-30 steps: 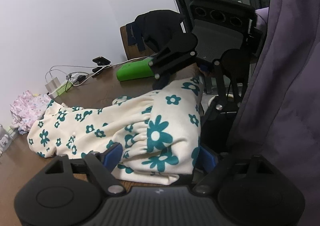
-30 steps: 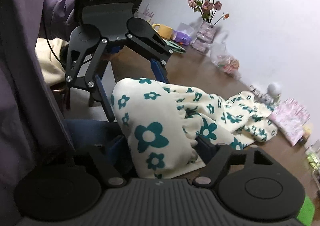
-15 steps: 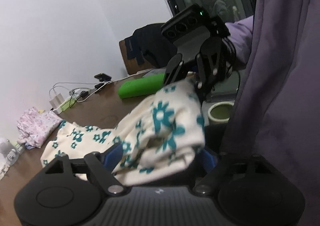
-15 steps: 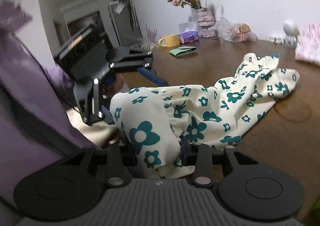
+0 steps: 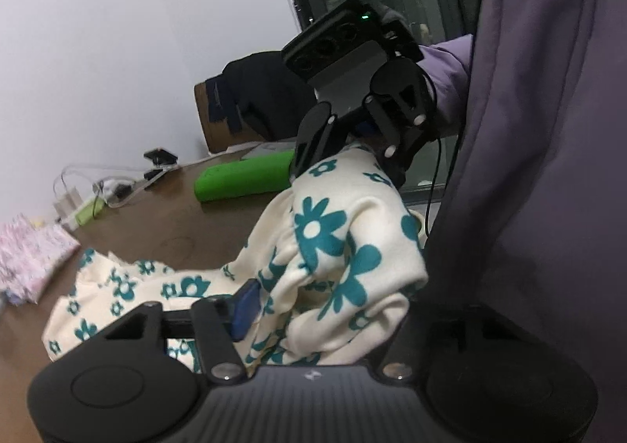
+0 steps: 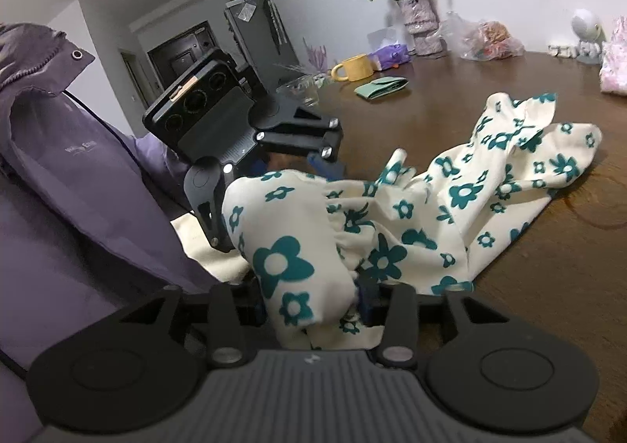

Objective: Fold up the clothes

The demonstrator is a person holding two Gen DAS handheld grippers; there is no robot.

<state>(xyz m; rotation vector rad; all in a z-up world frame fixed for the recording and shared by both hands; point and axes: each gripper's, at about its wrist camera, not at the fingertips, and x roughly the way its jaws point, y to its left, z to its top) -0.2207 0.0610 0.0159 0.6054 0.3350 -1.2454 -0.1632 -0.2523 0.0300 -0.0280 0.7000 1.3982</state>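
Garment: the cream garment with teal flowers [image 6: 395, 215] lies partly on the brown desk [image 6: 450, 117]; its near end, the gathered band, is raised off the desk between your two tools, and its far end trails flat and rumpled toward the far right in the right wrist view.
Fold state: no clean fold shows yet. The cloth is bunched and creased, with no edge laid on another, so I judge you are at the start of this piece.
Left tool: your left tool [image 5: 325, 305] has the gathered band between its fingers and the jaws are closing on it; the blue pad [image 5: 245, 307] sits against the cloth on the left side, while the other pad is hidden by fabric.
Right tool: your right tool [image 6: 313, 300] has the other corner of the band between its jaws, which are opening at this moment; cloth fills the gap and hides whether the pads press on it.
Done pile: a pink patterned cloth [image 5: 27, 255] lies at the far left of the desk, apart from the garment; whether it is folded I cannot tell.
Left to do: spread the garment flat, lay one half over the other, then set it aside.
Surroundings: a green case [image 5: 247, 176] and cables lie beyond it, a yellow mug [image 6: 352, 68] and a vase of flowers [image 6: 421, 21] stand at the far edge.
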